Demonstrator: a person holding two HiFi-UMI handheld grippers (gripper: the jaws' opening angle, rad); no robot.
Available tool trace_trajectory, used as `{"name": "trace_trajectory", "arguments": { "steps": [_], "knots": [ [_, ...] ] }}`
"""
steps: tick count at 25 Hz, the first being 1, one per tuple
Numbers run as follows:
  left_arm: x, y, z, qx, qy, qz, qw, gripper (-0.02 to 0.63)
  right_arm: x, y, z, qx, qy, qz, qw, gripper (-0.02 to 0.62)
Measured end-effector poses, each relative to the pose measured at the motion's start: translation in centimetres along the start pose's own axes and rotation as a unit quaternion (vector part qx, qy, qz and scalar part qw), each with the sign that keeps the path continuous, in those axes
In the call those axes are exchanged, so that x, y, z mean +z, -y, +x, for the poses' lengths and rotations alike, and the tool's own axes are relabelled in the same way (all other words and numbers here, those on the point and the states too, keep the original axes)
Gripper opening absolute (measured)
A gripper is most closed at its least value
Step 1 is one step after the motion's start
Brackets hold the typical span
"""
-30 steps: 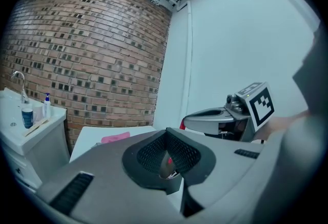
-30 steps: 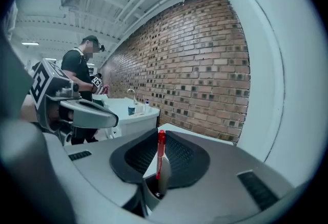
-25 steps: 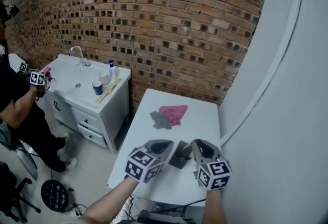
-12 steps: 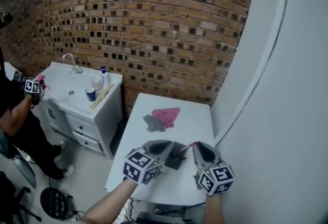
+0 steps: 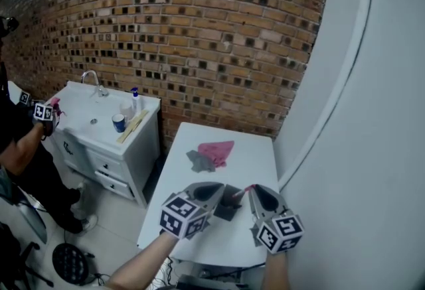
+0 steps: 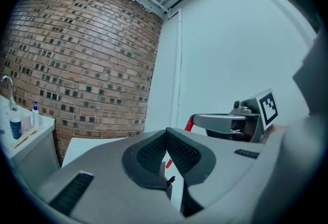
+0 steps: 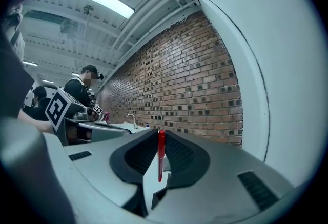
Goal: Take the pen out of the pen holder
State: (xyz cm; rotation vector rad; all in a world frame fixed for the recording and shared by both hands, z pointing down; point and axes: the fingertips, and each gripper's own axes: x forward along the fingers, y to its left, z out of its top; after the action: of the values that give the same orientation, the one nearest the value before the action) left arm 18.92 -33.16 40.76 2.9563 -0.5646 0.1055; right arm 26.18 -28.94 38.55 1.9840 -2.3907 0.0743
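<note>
The right gripper (image 7: pixel 160 135) has its jaws closed on a red pen (image 7: pixel 161 155). Its own view shows the pen upright, its long axis crosswise to the jaws. The head view gives only a red tip at that gripper's nose, just beside the dark pen holder (image 5: pixel 229 205) on the white table (image 5: pixel 255 149). The left gripper (image 6: pixel 166 135) has its jaws together at the tips, with nothing seen between them. In its view the pen slants down from the other gripper's tips. Whether the left gripper touches the holder I cannot tell. Farther off, a grey cloth (image 5: pixel 198 161) and a pink cloth (image 5: pixel 217 149) lie touching.
</note>
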Motion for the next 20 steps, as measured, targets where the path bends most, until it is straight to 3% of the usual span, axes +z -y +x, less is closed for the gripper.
{"name": "trace_trajectory", "arguments": {
  "steps": [20],
  "knots": [
    [-0.05, 0.64, -0.31, 0.0, -0.001, 0.005, 1.0, 0.006, 0.1, -0.29, -0.71, 0.002, -0.001, -0.002, 1.0, 0.04]
  ]
}}
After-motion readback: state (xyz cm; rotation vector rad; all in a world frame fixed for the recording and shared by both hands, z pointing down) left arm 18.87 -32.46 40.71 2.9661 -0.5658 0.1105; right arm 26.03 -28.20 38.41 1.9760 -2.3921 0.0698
